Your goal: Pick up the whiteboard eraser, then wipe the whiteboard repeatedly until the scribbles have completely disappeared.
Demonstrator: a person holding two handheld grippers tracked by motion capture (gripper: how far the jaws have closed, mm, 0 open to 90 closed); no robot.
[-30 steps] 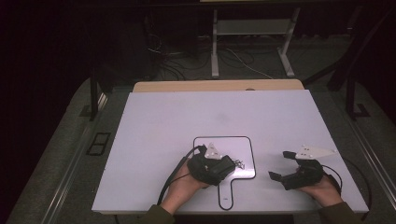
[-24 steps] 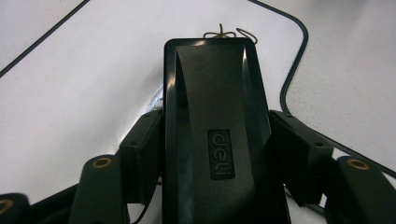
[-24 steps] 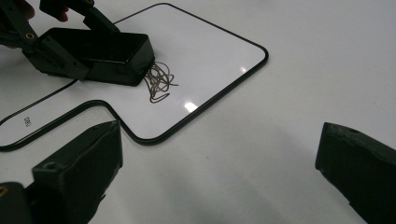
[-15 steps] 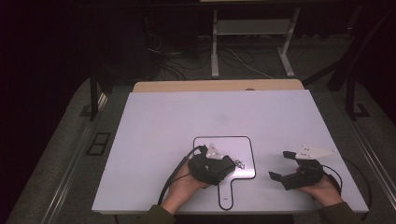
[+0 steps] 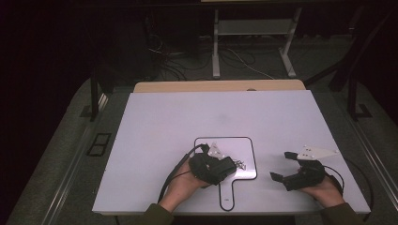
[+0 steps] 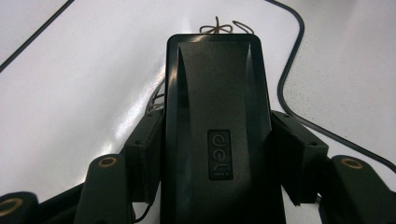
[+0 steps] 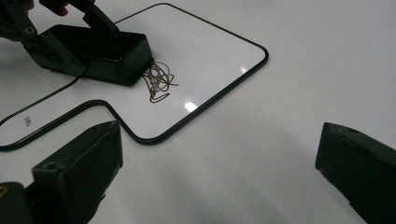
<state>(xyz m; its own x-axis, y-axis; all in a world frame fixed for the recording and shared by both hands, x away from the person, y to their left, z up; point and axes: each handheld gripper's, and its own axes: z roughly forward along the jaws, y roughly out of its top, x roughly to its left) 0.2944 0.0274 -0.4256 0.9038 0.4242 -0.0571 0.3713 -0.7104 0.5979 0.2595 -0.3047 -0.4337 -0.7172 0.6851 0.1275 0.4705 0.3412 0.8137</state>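
Note:
A small whiteboard (image 5: pixel 225 138) with a black rim and a handle lies flat on the white table (image 5: pixel 164 122). On it is a brown scribble (image 7: pixel 159 80), which also peeks out past the eraser's far end (image 6: pixel 218 28). My left gripper (image 5: pixel 229 169) is shut on a black block eraser (image 6: pixel 215 107) marked "deli", with a pad pressed on each long side. The eraser (image 7: pixel 105 49) rests on the board, and its front edge touches the scribble. My right gripper (image 5: pixel 281 166) lies to the right of the board, open, with nothing between its jaws (image 7: pixel 219 158).
A cable (image 5: pixel 174 171) trails from the left gripper toward the table's near edge. Beyond the table's far edge are a wooden strip (image 5: pixel 216 86), a metal stand (image 5: pixel 216 51) and loose cables on a dark floor.

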